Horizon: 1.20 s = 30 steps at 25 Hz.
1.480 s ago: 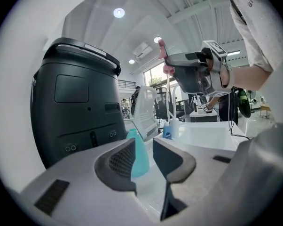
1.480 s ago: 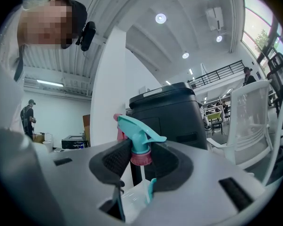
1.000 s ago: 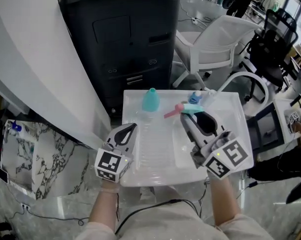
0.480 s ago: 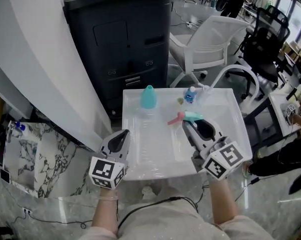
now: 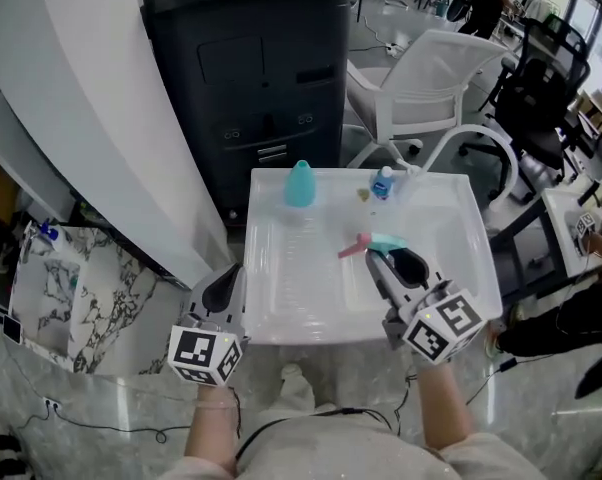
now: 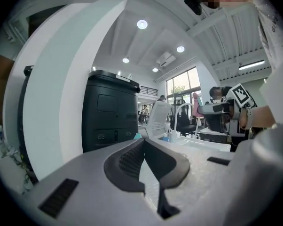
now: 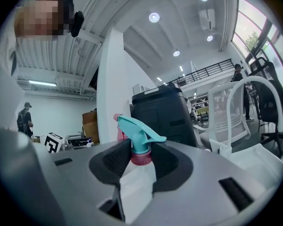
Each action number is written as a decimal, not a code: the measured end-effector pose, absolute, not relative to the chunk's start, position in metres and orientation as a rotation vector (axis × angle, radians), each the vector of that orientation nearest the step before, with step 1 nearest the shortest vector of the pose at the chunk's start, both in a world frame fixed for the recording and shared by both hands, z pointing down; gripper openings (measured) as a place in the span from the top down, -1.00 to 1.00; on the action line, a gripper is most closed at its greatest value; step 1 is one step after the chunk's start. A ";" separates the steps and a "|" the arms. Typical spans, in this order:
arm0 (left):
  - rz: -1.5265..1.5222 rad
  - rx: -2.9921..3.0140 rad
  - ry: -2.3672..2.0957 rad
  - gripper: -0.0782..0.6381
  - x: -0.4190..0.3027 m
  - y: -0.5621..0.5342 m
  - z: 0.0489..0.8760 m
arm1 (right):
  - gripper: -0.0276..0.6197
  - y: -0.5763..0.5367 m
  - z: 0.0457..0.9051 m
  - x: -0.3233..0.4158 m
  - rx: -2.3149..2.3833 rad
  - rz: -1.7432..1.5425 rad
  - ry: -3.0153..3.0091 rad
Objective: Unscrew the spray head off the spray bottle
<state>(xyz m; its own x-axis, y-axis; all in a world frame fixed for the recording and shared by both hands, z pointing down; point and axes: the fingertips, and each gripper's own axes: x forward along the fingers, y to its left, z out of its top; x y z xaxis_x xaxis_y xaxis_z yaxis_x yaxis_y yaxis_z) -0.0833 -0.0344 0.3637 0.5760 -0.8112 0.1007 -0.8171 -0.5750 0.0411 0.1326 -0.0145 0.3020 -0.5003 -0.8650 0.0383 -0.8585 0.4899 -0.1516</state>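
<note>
over the one white table (image 5: 281,313) the right gripper (image 5: 383,258) clamps one spray head (image 5: 381,241); left gripper (image 5: 226,283) closed, empty.

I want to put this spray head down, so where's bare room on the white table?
Bare: the near left of the table, between its near edge and the teal bottle. Crowded: the far edge, with the teal bottle and blue-capped bottle, and the right middle, where the right gripper holds the spray head.
</note>
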 end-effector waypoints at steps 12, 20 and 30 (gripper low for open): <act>0.050 2.655 -1.464 0.77 -0.081 0.031 0.360 | 0.49 0.041 0.306 0.145 -1.528 -0.268 2.676; 0.056 2.652 -1.511 0.77 -0.086 0.066 0.352 | 0.49 0.070 0.299 0.149 -1.517 -0.238 2.679; 0.014 2.649 -1.560 0.77 -0.089 0.098 0.341 | 0.49 0.102 0.298 0.147 -1.499 -0.205 2.694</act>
